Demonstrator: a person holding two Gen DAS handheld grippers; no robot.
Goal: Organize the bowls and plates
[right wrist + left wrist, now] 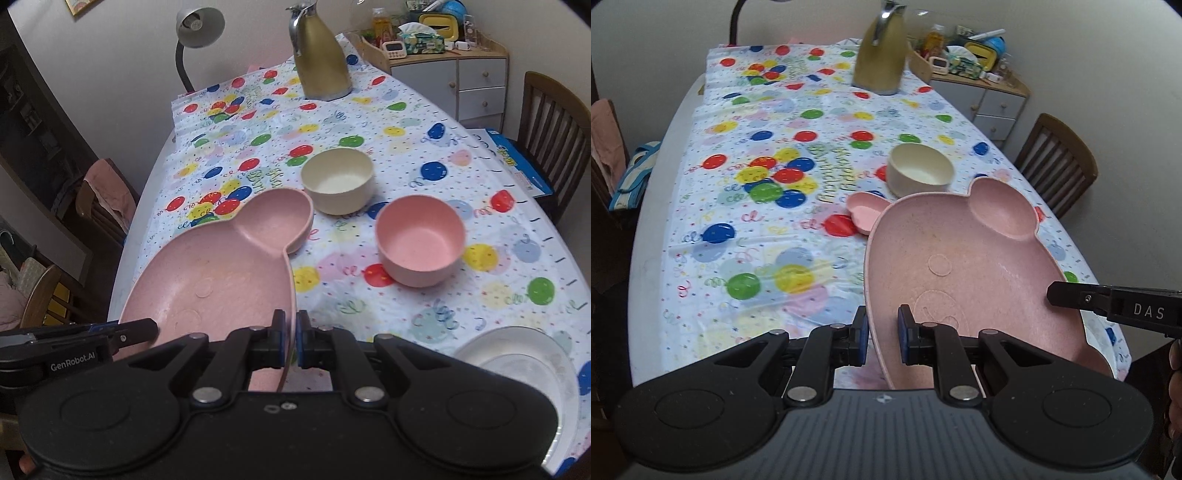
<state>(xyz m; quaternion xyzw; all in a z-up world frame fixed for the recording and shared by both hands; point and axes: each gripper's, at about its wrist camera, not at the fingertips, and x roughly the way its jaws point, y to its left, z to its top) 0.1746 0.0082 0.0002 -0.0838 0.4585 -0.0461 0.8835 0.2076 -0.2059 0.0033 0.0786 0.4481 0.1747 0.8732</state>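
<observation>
**Right wrist view: pink bear plate held at both sides above the table**

Right wrist view, bottom centre: the right gripper (290, 339) is pinched narrow on the near rim of the pink bear-shaped plate (214, 273), pads on either side of the thin edge. At the lower left of the same frame the left gripper's finger (129, 330) reaches onto the plate's opposite edge. In the left wrist view the left gripper (882, 334) likewise clamps the plate rim (960, 266) at bottom centre, and the right gripper's black finger (1108, 301) comes in from the right edge of the frame.

The plate fills the lower middle of both pictures, tilted, its ear compartment pointing up the frame.

Lower right of the right wrist view, a white plate (517, 369) lies close to the table's near edge. Right of centre sits a pink bowl (421, 243), just beside the bear plate's side. Behind it, near the plate's ear, stands a cream bowl (338, 181). The balloon tablecloth (369, 122) lies bare across the left and middle stretch beyond the bowls.

At the upper centre a gold jug (319, 62) stands near the far edge; a desk lamp (195, 26) rises at upper left, a drawer cabinet (472, 85) upper right, a wooden chair (554, 122) along the right edge.
</observation>
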